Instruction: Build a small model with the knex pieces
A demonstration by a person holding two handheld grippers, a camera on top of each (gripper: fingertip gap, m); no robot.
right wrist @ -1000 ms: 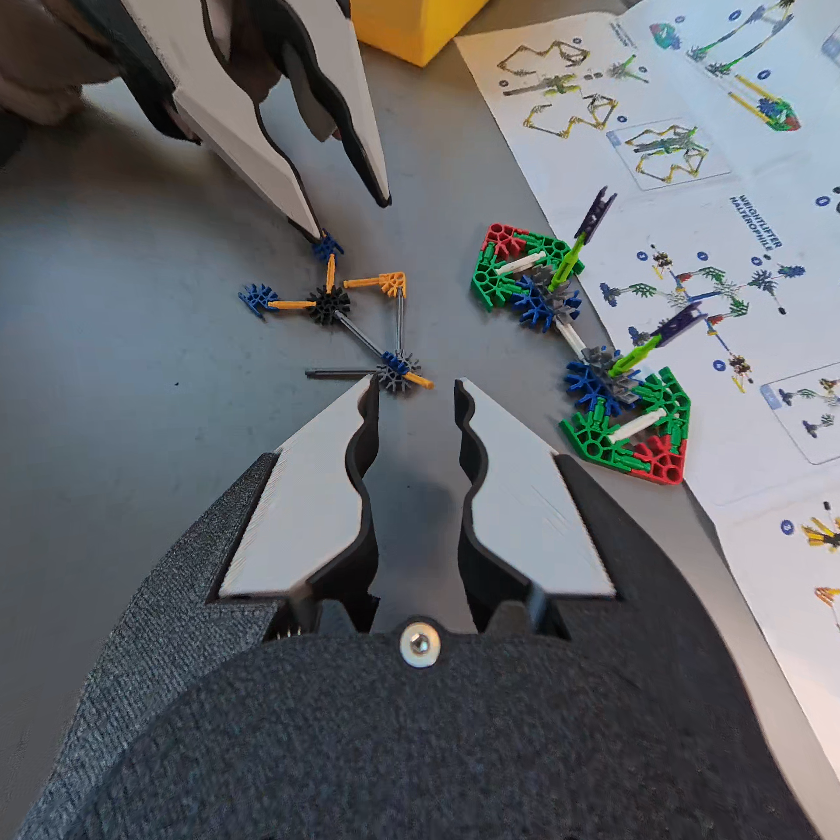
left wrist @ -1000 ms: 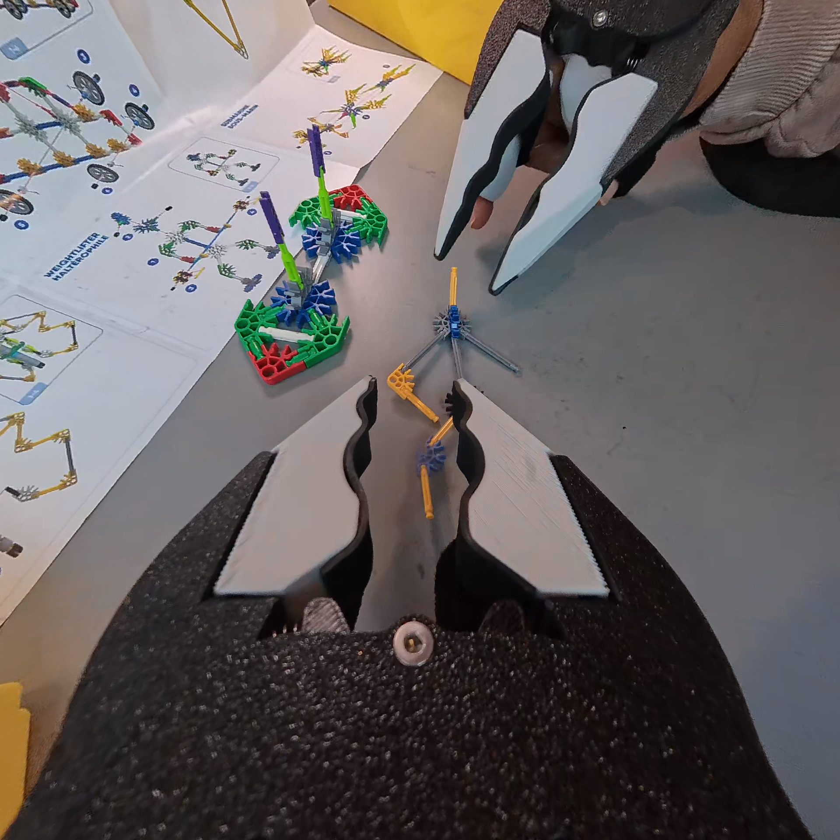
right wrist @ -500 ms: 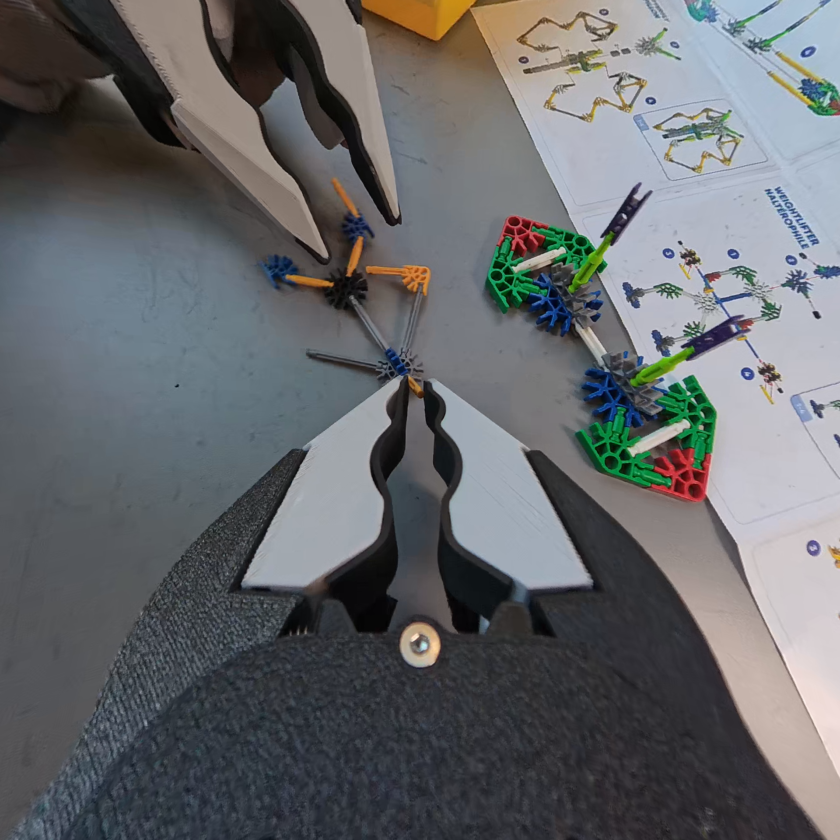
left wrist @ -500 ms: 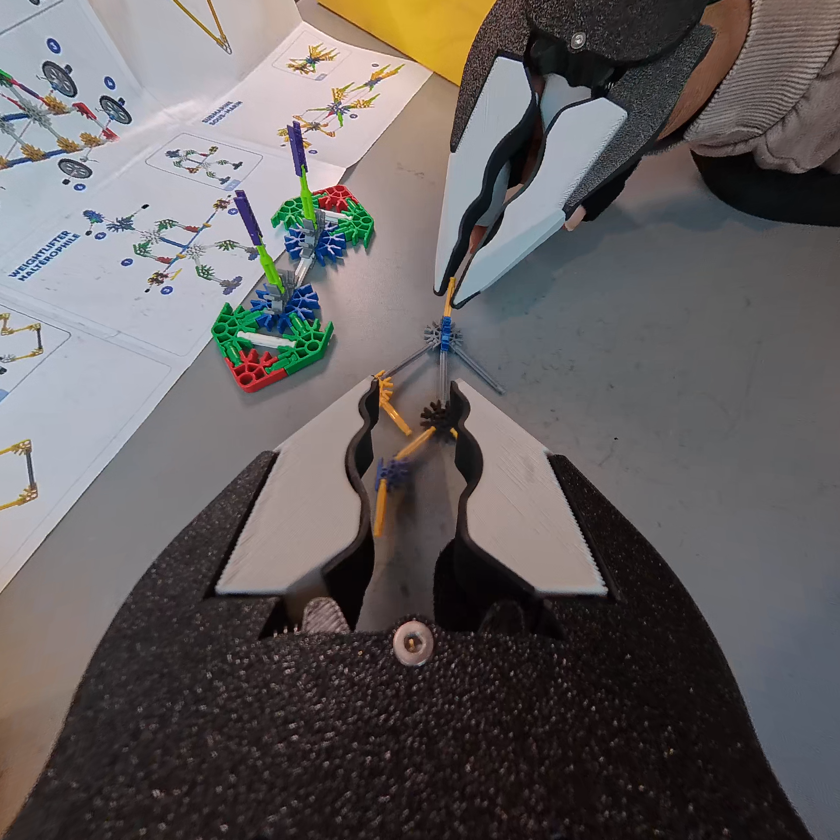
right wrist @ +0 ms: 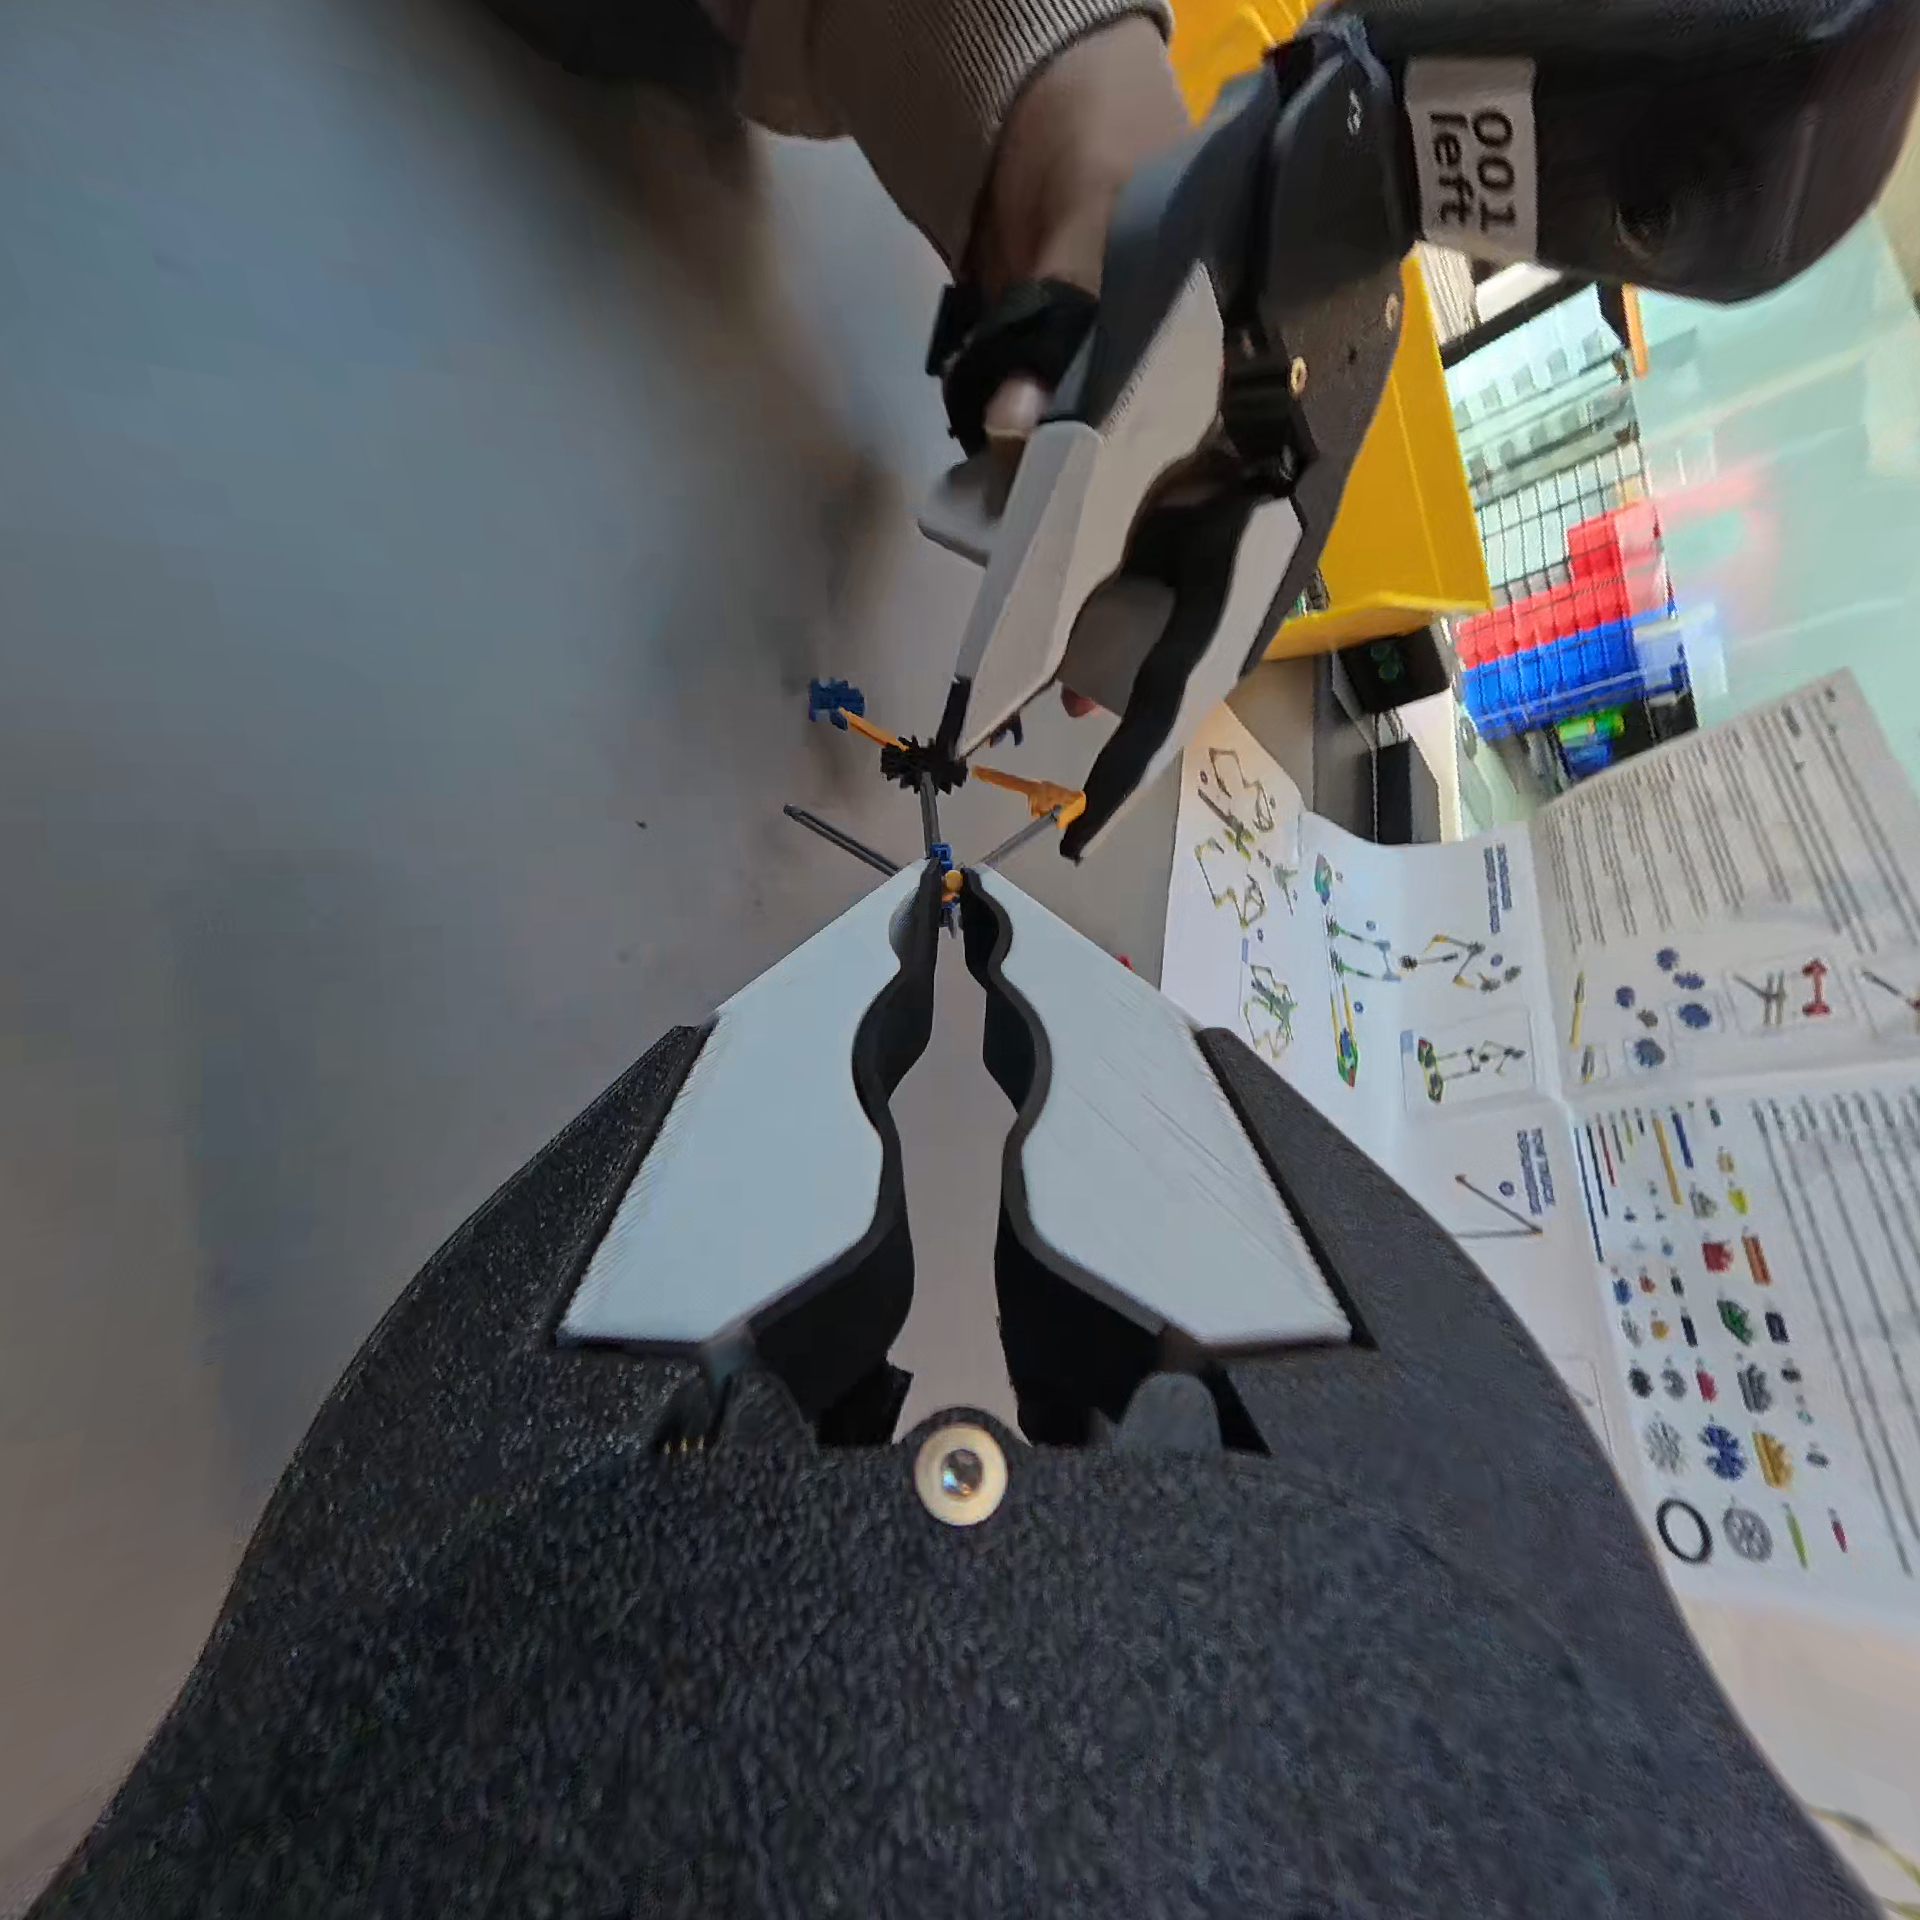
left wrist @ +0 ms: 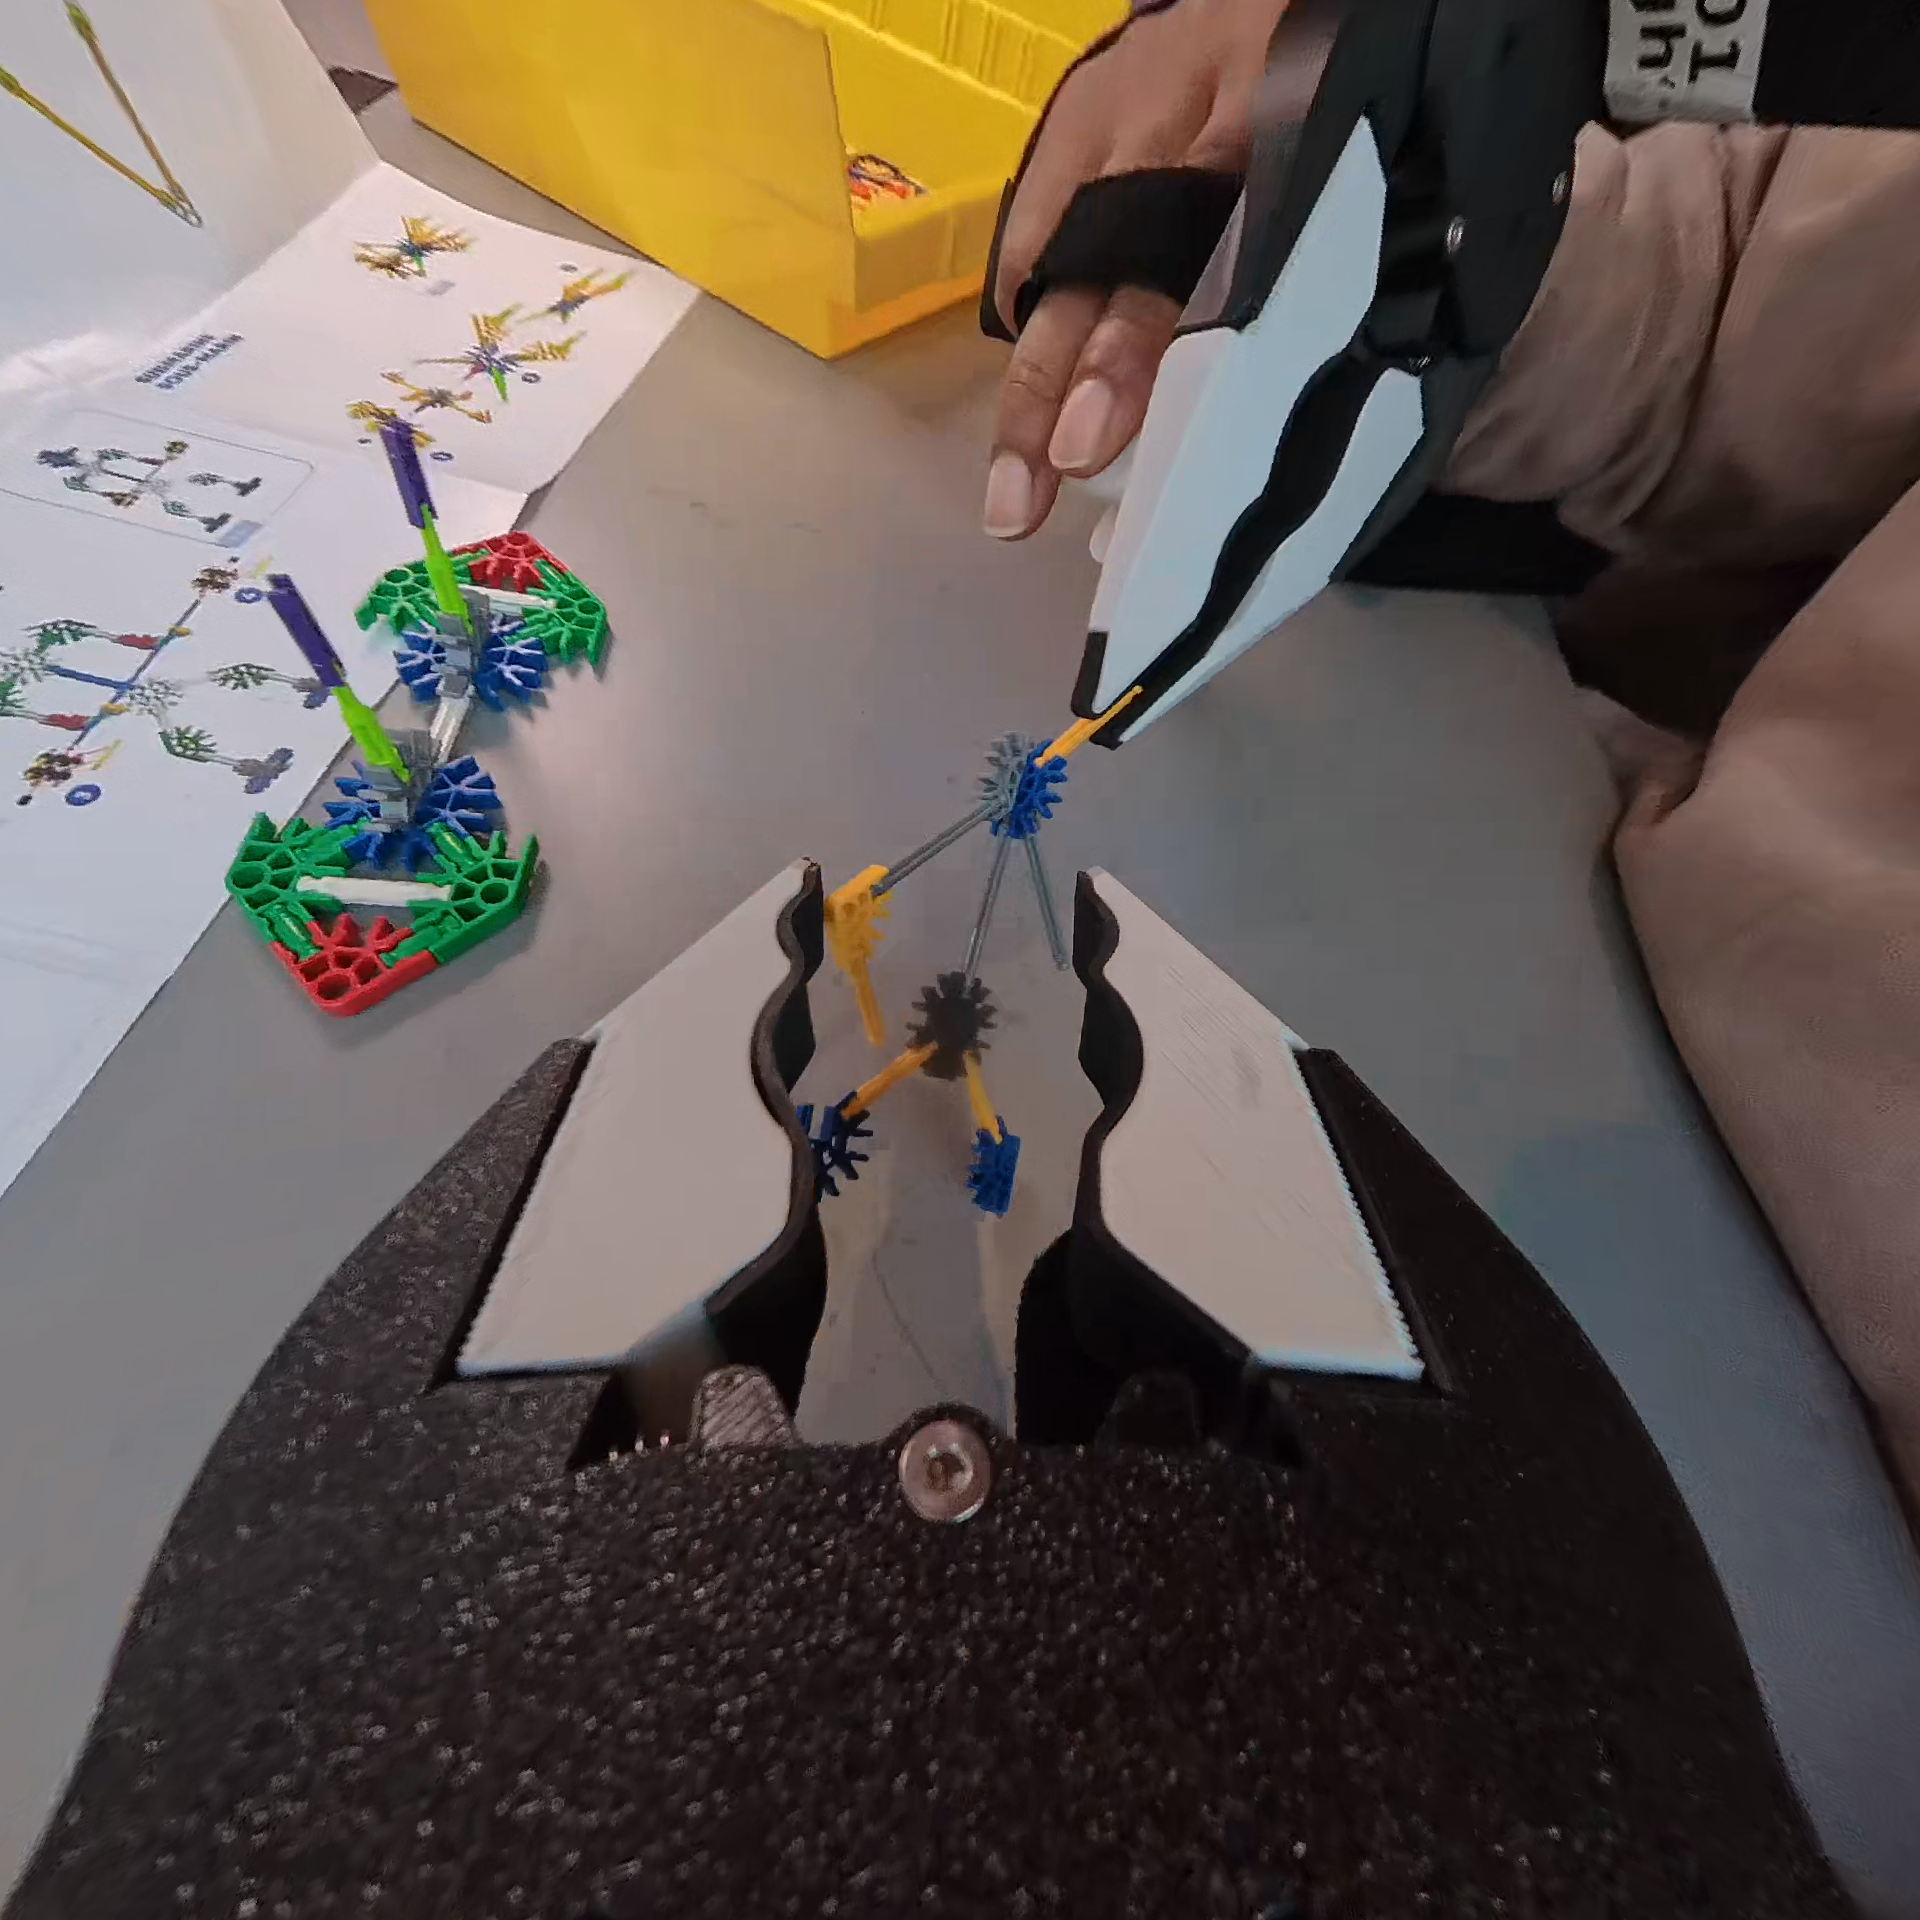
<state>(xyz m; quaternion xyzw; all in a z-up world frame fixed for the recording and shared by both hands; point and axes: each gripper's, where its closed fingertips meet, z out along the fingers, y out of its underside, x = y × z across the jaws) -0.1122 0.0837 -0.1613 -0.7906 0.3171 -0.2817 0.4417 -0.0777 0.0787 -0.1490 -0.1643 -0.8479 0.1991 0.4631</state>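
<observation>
While grey table (left wrist: 1351,935) bears instruction sheet (left wrist: 156,831) | right fingers (right wrist: 948,883) pinching rod model (left wrist: 966,997) | left fingers (left wrist: 940,904) apart

the left gripper (left wrist: 945,904) has its two fingers spread wide apart, pointing forward and downward. the right gripper (right wrist: 951,883) has its fingertips pinched nearly together, a bare hand (left wrist: 1091,343) gripping it.

Two grippers: the left gripper (left wrist: 943,894) and the right gripper (left wrist: 1107,717). One small rod-and-connector piece (left wrist: 951,1023) between them. One larger green, red and blue model (left wrist: 416,769) by the table's (left wrist: 1299,883) left edge. One instruction sheet (left wrist: 135,540). One yellow box (left wrist: 727,135) at the far edge.
</observation>
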